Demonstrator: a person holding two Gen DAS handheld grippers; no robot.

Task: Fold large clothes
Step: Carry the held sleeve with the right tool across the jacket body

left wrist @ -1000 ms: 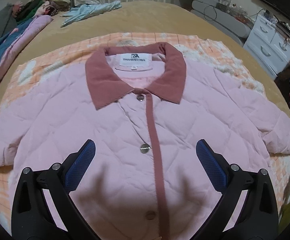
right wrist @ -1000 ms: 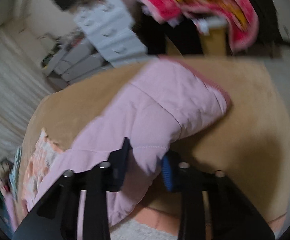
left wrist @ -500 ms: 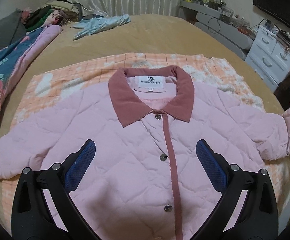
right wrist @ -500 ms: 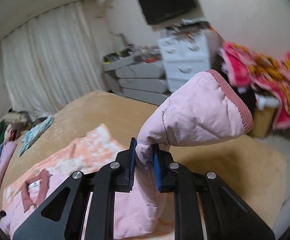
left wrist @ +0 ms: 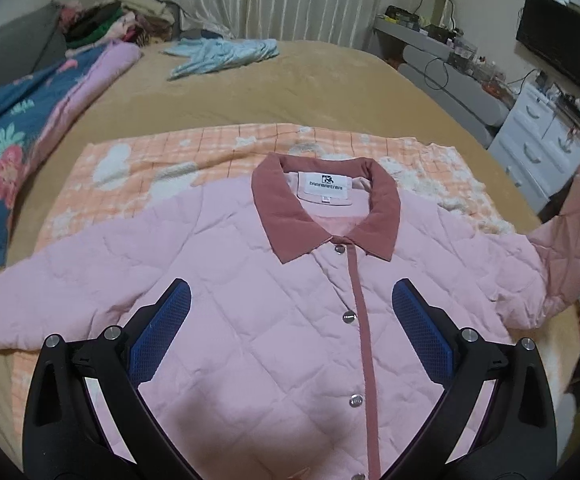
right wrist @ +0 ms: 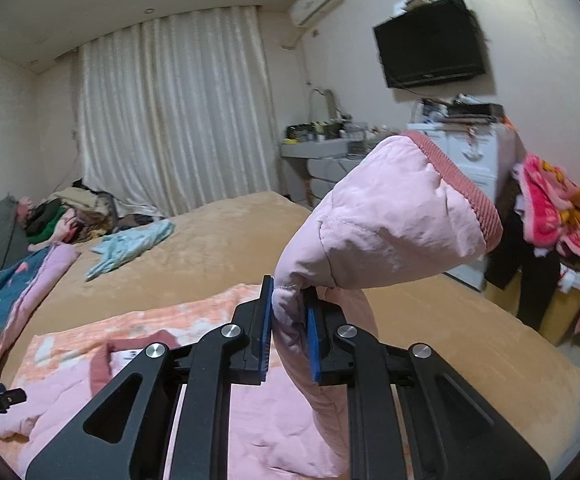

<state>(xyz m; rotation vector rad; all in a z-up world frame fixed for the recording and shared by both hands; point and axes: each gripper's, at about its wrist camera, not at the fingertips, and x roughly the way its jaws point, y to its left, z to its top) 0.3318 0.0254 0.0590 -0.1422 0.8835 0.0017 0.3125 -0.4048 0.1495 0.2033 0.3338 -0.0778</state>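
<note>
Right gripper (right wrist: 288,330) pinching jacket sleeve, raised off bed; left gripper (left wrist: 291,336) wide open, holding nothing.

Right blue pads (right wrist: 265,330) clamped tight on a fold of the pink quilted sleeve (right wrist: 389,224); its dusty-rose ribbed cuff (right wrist: 465,184) sticks up past the fingertips, the rest hangs down to the jacket body. Left blue pads (left wrist: 162,330) spread well apart above the front of the pink quilted snap-button jacket (left wrist: 250,320). Jacket lies face up, buttoned, dusty-rose collar (left wrist: 325,212) away from the camera, other sleeve flat. Under it an orange-and-white checked blanket (left wrist: 150,160) on a tan-covered bed (left wrist: 290,88). Light blue garment (left wrist: 222,54) well apart, near the far edge.
</note>
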